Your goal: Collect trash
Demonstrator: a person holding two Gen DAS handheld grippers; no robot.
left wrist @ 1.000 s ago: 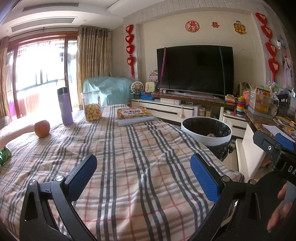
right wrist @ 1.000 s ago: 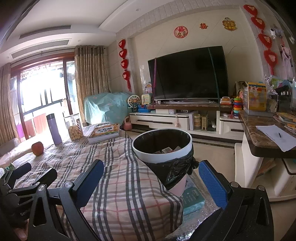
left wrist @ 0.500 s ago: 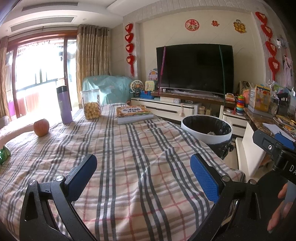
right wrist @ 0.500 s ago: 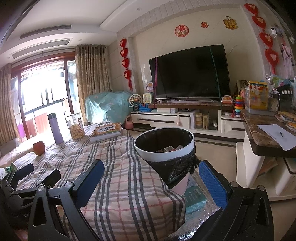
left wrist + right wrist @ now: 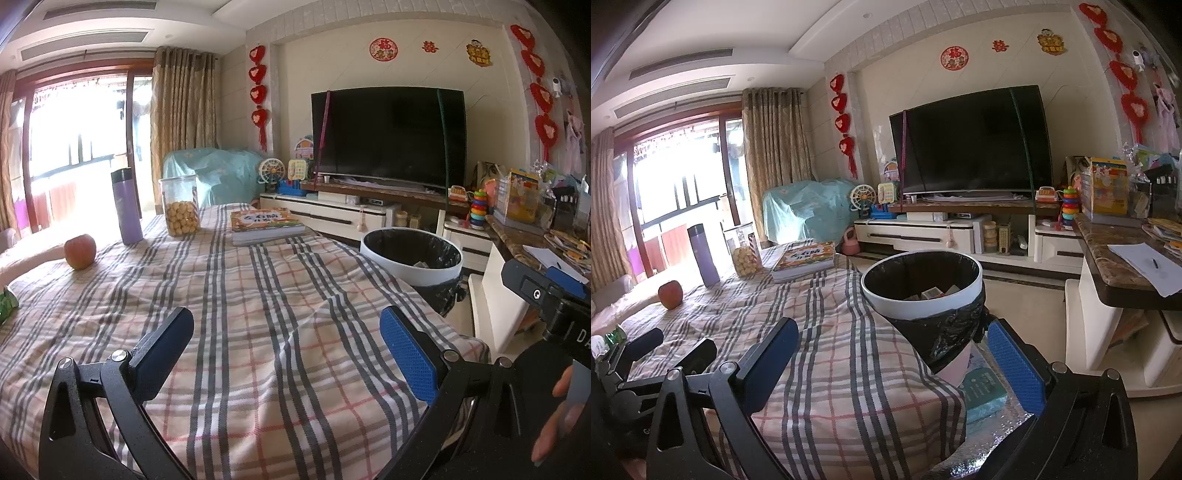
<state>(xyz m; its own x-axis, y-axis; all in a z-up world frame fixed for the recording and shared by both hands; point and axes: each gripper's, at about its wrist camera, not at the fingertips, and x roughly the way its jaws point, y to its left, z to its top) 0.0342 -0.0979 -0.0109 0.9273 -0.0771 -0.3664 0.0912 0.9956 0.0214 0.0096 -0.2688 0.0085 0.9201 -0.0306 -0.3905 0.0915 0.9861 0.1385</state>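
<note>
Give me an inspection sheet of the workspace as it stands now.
Surface: plaid cloth covers the table, wrinkled.
Job's things: bin with black liner beside the table's right edge, scraps inside; green wrapper at the cloth's left edge.
Clutter: apple, purple flask, cookie jar, books along the far side.
Grippers: left gripper open, empty, above the cloth; right gripper open, empty, facing the bin.
Cables: nothing seen.
Surroundings: TV, cabinet, curtains, marble counter with papers.
</note>
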